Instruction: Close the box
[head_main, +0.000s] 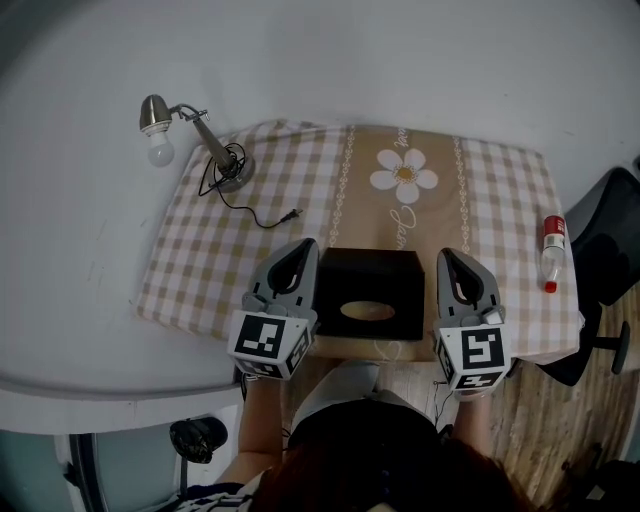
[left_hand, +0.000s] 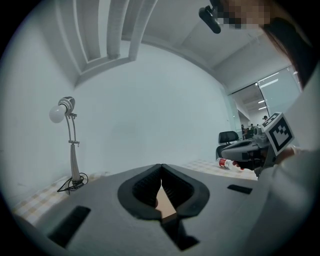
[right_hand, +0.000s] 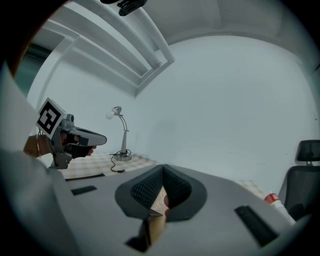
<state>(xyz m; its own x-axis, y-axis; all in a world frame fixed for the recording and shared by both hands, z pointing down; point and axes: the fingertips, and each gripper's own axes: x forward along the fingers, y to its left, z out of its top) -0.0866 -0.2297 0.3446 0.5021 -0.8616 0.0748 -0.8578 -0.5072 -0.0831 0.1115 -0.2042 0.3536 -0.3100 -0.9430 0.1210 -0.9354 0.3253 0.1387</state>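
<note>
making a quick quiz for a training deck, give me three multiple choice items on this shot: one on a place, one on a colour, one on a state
1. Where is the box?
A. between the left gripper and the right gripper
B. at the far left corner
C. on the floor

2. What colour is the box?
A. white
B. red
C. black

3. How do the left gripper's fingers stand?
A. wide apart
B. tips together, nothing held
C. clamped on the box

Answers:
1 A, the head view shows a gripper on each side of it.
2 C, its top and sides are black.
3 B, the left gripper view shows the tips meeting with nothing between them.
</note>
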